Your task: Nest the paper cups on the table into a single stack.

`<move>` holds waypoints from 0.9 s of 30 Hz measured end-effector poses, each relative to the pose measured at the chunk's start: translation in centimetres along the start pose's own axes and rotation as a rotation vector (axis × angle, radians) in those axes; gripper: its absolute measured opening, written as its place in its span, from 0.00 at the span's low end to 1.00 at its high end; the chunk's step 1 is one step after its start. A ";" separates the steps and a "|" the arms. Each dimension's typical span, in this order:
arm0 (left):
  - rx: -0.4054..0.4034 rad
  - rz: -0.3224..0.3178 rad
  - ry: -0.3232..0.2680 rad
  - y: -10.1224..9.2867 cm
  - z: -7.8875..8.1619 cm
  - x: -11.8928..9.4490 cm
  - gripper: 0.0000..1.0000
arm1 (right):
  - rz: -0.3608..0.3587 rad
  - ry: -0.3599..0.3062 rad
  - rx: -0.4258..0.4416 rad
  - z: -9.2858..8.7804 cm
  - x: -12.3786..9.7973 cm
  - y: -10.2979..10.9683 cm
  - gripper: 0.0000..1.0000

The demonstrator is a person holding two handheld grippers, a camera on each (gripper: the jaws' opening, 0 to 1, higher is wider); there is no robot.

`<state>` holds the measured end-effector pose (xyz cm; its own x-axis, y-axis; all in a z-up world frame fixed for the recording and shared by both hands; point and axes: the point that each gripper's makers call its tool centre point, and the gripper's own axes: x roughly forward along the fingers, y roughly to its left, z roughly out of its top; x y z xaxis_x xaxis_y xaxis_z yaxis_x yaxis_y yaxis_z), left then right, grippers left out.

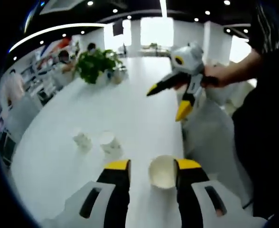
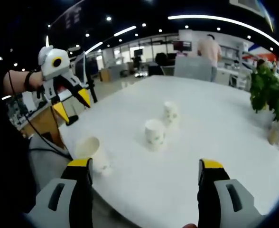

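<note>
Standing apart on the white table (image 2: pixel 215 142), three paper cups wait to be nested: the near cup (image 1: pixel 162 172) at the edge, the middle cup (image 2: pixel 154 134) and the far cup (image 2: pixel 171 113). In the left gripper view the near cup sits at about 6 o'clock, between the wide-open jaws of the left gripper (image 1: pixel 153 166), which grip nothing. The right gripper (image 2: pixel 145 165) is also wide open and empty, with the middle cup at about 12 o'clock ahead of it. Such cups are probably very light and thin, easy to crush, so I would pinch gently across the wall just below the stiff rim.
</note>
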<state>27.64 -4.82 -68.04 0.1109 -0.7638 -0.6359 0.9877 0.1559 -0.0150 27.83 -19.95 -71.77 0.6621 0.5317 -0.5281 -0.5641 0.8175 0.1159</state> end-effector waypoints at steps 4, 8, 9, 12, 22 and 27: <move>-0.005 0.069 -0.030 1.5 -0.2 -0.9 0.37 | 0.002 -0.004 -0.005 0.4 0.0 0.1 0.90; -0.035 0.123 -0.065 2.7 -0.6 -1.8 0.41 | 0.001 -0.002 -0.013 0.5 -0.2 0.0 0.90; -0.031 0.138 -0.075 3.0 -0.7 -1.9 0.43 | 0.000 -0.001 -0.013 0.5 -0.2 -0.1 0.90; -0.053 0.189 -0.085 4.0 -1.1 -2.6 0.51 | 0.002 -0.003 -0.011 0.5 -0.2 -0.1 0.90; -0.169 0.254 -0.174 4.7 -2.5 -4.1 0.64 | 0.012 -0.003 -0.015 0.7 0.1 0.5 0.91; -0.192 0.294 -0.179 5.1 -3.6 -4.6 0.69 | 0.014 0.011 -0.022 0.5 0.1 0.6 0.91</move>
<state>31.78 1.74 -67.93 0.4202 -0.7638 -0.4900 0.8742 0.4856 -0.0072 27.84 -19.29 -71.35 0.6487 0.5408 -0.5355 -0.5841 0.8048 0.1054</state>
